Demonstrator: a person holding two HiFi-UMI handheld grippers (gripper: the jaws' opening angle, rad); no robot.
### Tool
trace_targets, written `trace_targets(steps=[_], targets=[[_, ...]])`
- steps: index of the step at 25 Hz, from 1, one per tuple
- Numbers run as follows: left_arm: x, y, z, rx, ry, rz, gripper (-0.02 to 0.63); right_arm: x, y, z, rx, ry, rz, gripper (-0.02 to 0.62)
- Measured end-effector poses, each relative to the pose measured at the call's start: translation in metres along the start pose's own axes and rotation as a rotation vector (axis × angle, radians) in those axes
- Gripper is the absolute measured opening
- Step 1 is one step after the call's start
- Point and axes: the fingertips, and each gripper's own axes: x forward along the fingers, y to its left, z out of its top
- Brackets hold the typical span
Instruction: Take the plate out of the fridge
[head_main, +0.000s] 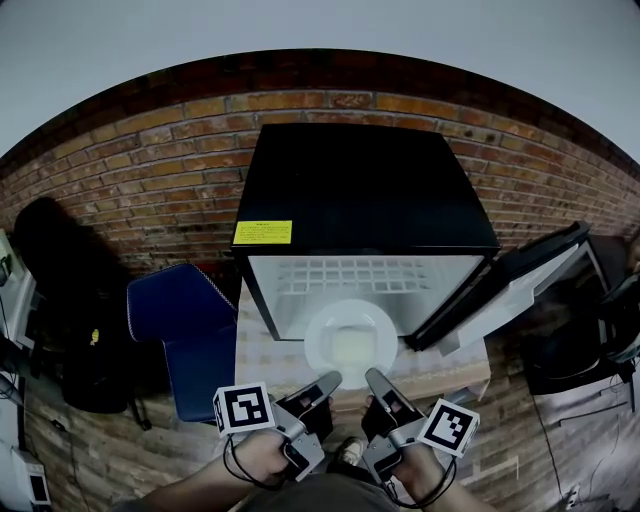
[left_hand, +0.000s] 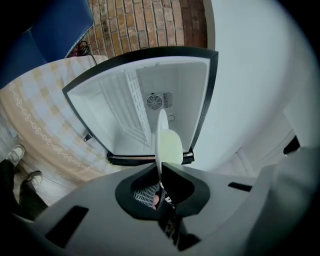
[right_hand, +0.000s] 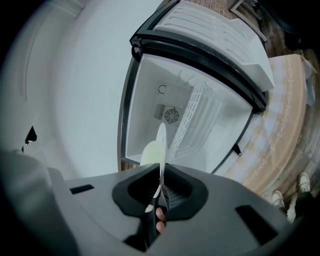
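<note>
A: Surroundings, near to far?
B: Checked tablecloth (head_main: 262, 360) under the fridge (head_main: 365, 185); blue chair (head_main: 168, 325) at 9 o'clock; open fridge door (head_main: 520, 285) swung out at 3 o'clock; black fridge at 12 o'clock, wire shelf (head_main: 365, 275) inside; brick wall (head_main: 150, 170) behind all.
A: Grippers?
B: Left gripper (head_main: 329, 380) clenched on the plate (head_main: 350, 342) rim at 7 o'clock; right gripper (head_main: 374, 380) clenched on the rim at 5 o'clock. Rim edge-on between both jaw pairs.
A: Plate, relative to grippers?
B: Straight ahead at 12 o'clock, level, touching both, at the fridge mouth below the wire shelf.
</note>
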Motion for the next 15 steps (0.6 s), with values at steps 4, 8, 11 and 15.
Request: trace_targets(steps=[4,8,11,15], targets=[[-0.014,-0.007,-0.001,0.006,-0.021,-0.001,0.029,0.000,0.012,-0.012,-0.007,0.025,0.022,0.041],[-0.027,-0.004,-0.002,0.019,-0.044,0.011,0.031,0.002,0.016,-0.023,-0.013,0.042,0.029,0.041],[-0.035,-0.003,-0.001,0.019,-0.058,0.015,0.031,0.004,0.017,-0.031,-0.014,0.067,0.043,0.041],[-0.047,0.002,0.002,0.022,-0.081,0.022,0.029,0.011,0.019,-0.043,-0.017,0.106,0.061,0.041]])
